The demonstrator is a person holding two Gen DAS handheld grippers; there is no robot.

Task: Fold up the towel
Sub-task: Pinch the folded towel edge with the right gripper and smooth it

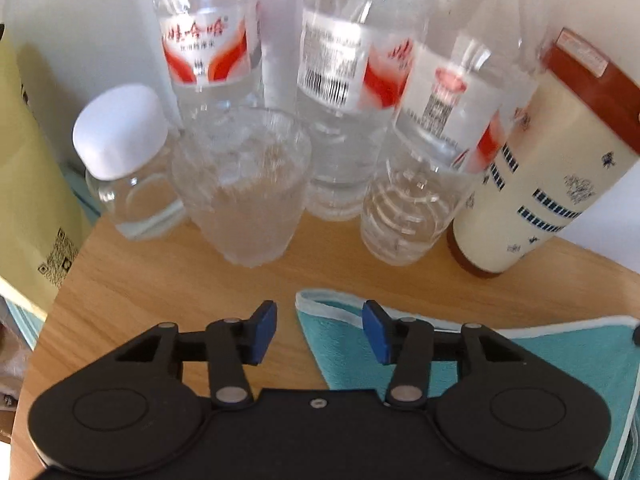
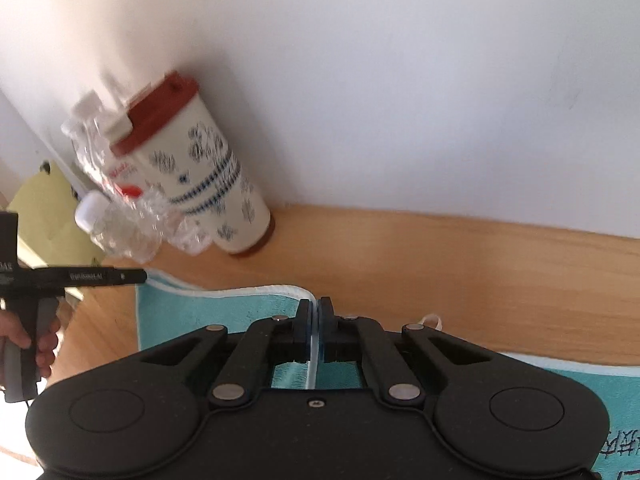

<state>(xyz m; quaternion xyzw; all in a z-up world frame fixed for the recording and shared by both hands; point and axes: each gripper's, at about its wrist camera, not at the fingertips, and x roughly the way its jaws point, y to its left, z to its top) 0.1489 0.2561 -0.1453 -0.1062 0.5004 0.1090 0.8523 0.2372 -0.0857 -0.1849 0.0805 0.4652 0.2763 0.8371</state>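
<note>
A teal towel (image 1: 560,360) with a pale hem lies on the wooden table (image 1: 160,280). In the left wrist view my left gripper (image 1: 319,332) stands open just over the towel's near corner, which lies between its blue pads with nothing gripped. In the right wrist view my right gripper (image 2: 316,320) is shut on the towel's (image 2: 192,316) white-edged hem, which runs as a thin strip between the closed fingers. The left gripper (image 2: 72,278) shows at the far left of that view, held by a hand (image 2: 40,340).
Behind the towel stand several clear water bottles (image 1: 344,80), a glass tumbler (image 1: 244,192), a small jar with a white lid (image 1: 124,160) and a cream cup with a red lid (image 1: 552,160). A yellow-green box (image 1: 28,200) is at left. A white wall (image 2: 400,80) backs the table.
</note>
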